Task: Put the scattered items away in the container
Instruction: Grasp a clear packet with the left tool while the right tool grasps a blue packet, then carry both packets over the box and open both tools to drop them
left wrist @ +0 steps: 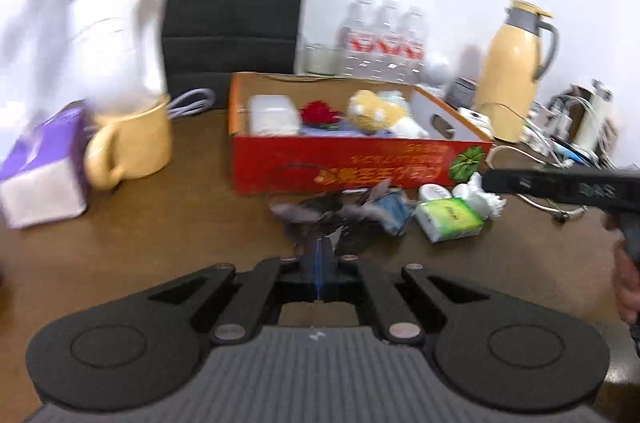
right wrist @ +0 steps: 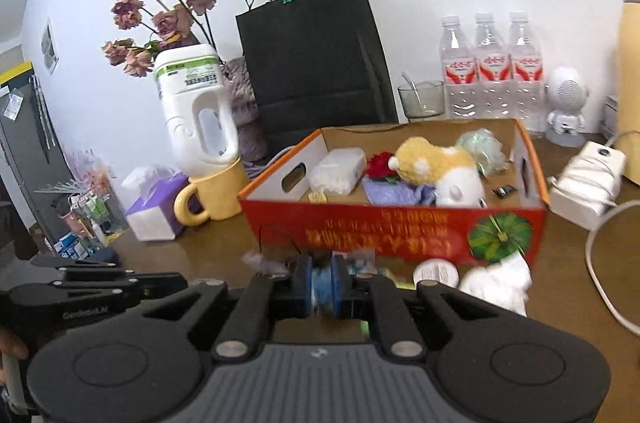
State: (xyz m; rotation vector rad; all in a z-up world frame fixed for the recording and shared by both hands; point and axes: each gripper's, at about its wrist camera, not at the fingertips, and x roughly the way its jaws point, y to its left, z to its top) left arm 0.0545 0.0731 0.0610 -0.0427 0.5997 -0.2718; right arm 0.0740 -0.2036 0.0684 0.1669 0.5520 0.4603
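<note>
Left gripper (left wrist: 319, 265): fingers clenched together; a crumpled grey and blue wrapper (left wrist: 340, 213) sits right at their tips, and the blur hides whether it is pinched.
Right gripper (right wrist: 322, 285): blue-padded fingers closed on a small blue item (right wrist: 321, 283), too blurred to name.
Tabletop (left wrist: 160, 223): brown wood, carrying everything below.
Loose items near the box front: a green tissue pack (left wrist: 450, 219), a white round tub (right wrist: 436, 273) and a crumpled white tissue (right wrist: 500, 279), all lying just in front of the box's right end.
Container: a red cardboard box (right wrist: 400, 235) with orange rim and a green pumpkin picture, open at the top, standing just beyond the loose items.
Inside the box: a clear plastic case (right wrist: 336, 169) on the left, a red flower (right wrist: 380, 165), a yellow and white plush toy (right wrist: 436, 167) on a purple cloth (right wrist: 392, 193), and a pale green bundle (right wrist: 480, 145) at the back right.
Left of the box: a yellow mug (right wrist: 216, 197) holding a white jug (right wrist: 196, 107) tilted in it, with a purple tissue box (right wrist: 154, 211) beside.
Right of the box: a white charger with cord (right wrist: 584, 183).
Far row by the wall: dried roses (right wrist: 156, 11), a black paper bag (right wrist: 316, 63), a glass cup (right wrist: 422, 99), three water bottles (right wrist: 490, 67), a yellow thermos (left wrist: 512, 71).
</note>
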